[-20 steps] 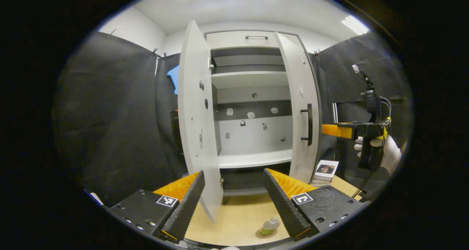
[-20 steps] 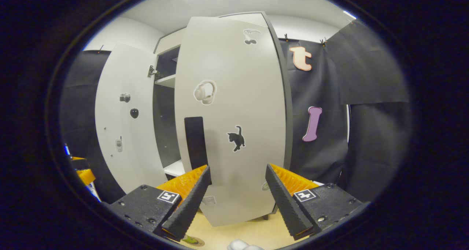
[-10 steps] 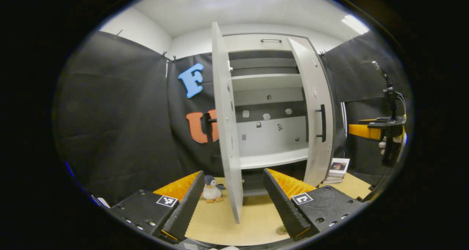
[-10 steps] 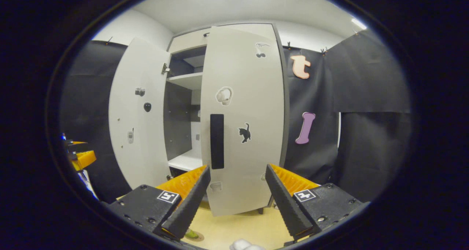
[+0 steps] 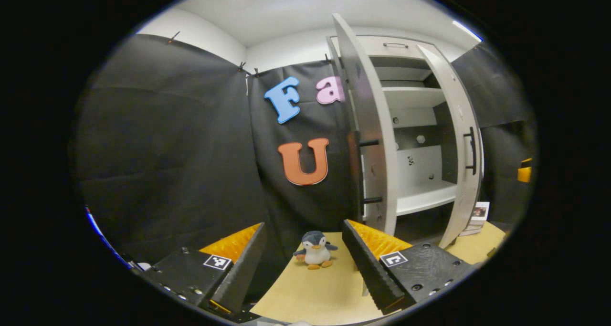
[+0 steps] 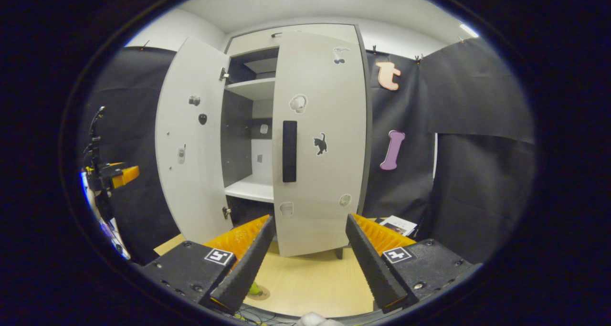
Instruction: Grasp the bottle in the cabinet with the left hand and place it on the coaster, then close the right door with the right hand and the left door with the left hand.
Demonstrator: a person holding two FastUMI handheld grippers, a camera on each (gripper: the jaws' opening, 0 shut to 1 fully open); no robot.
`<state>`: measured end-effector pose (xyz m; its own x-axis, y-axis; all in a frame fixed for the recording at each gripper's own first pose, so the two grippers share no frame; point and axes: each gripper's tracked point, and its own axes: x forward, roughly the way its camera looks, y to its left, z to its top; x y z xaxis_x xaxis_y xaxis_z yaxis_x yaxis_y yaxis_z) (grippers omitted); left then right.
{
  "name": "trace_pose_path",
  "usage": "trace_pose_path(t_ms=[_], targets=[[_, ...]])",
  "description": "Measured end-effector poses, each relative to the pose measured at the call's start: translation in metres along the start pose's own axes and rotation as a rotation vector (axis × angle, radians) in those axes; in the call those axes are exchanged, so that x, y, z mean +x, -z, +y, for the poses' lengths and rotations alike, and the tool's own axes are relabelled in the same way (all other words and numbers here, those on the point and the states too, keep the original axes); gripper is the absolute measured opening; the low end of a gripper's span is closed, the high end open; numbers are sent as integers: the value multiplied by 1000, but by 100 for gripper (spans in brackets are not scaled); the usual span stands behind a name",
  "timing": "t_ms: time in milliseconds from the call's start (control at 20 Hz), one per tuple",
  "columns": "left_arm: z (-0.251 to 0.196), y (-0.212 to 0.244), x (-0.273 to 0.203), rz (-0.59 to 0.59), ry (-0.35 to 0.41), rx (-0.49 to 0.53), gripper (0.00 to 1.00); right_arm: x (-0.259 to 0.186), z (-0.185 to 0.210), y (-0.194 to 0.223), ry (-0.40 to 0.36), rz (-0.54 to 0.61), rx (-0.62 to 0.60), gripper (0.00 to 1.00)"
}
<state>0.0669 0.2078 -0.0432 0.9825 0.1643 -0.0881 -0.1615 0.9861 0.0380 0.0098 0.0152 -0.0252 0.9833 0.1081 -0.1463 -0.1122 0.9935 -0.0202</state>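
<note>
Stickers dot the cabinet (image 6: pixel 248 92): a cat and headphones on the right door (image 6: pixel 320 140) at centre of the right gripper view; no readable writing. Both doors stand ajar, the left door (image 6: pixel 188 140) wider, the shelves bare. The bottle (image 6: pixel 254 290) on its coaster (image 6: pixel 260 295) peeks out at the bottom, behind the right gripper (image 6: pixel 308 259), jaws released. In the left gripper view, a toy penguin (image 5: pixel 313 249) sits on the desk (image 5: pixel 315 292) between the left gripper (image 5: pixel 303 264) jaws, also spread; books (image 5: pixel 475 216) lie lower right.
</note>
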Motion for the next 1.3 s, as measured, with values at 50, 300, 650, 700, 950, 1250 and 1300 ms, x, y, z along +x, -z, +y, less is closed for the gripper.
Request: trace_pose_path(t_ms=[50,300,650,700,950,1250,1300], targets=[[0,-2,12,-4,7,-4,97,-4,1,1,6,4,-4,96],[-9,-23,61,-40,40,-29,98,-20,-4,9,48,16,4,100],[-20,-39,75,-91,29,-6,94,-14,-15,28,49,58,12,99],[-20,-40,76,-93,23,-1,94,-11,-17,30,44,65,15,99],[-27,-41,74,-79,7,23,93,-3,-26,22,8,58,22,99],[-53,-45,63,-78,16,20,89,1,-35,21,-7,66,25,99],[-60,-45,63,-79,26,13,83,2,-36,22,-8,65,22,99]])
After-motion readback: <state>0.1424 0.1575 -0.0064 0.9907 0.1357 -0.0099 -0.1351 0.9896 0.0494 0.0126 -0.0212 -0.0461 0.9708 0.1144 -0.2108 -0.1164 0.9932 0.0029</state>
